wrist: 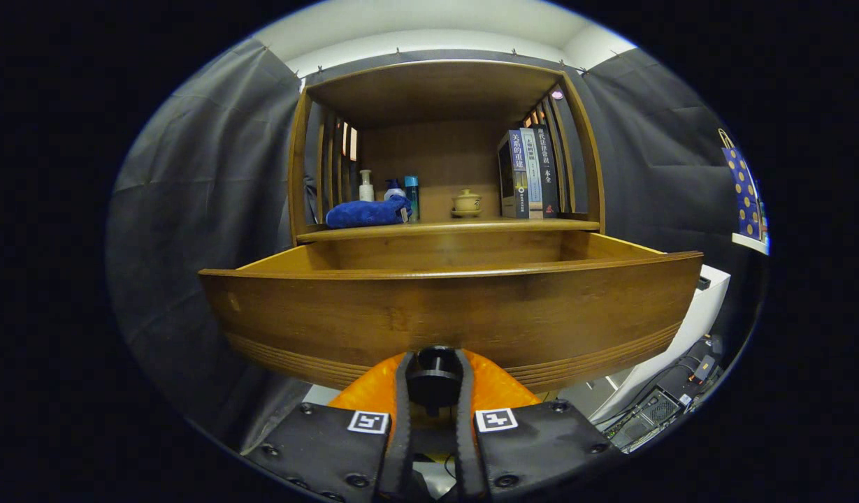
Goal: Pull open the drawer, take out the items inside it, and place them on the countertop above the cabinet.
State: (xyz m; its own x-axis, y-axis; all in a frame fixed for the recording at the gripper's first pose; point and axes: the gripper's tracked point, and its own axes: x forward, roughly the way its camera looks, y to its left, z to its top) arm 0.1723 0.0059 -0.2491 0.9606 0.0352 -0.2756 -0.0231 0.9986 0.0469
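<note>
Gripper [434, 363]: fingers closed on the dark knob [434, 374] of the drawer front.
Drawer [457, 314]: pulled out; contents hidden.
Countertop [464, 225]: blue cloth [367, 212], bottles [366, 186], teacup [466, 202], books [529, 173].

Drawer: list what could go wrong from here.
1. The gripper is shut on the knob with the drawer pulled far out; pulling further might drag it off its runners.
2. The drawer's inside is hidden behind its front, so reaching in would be blind.

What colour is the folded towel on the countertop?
Blue, best seen in the gripper view: the towel lies beyond the jaws, which grip the drawer knob.
</note>
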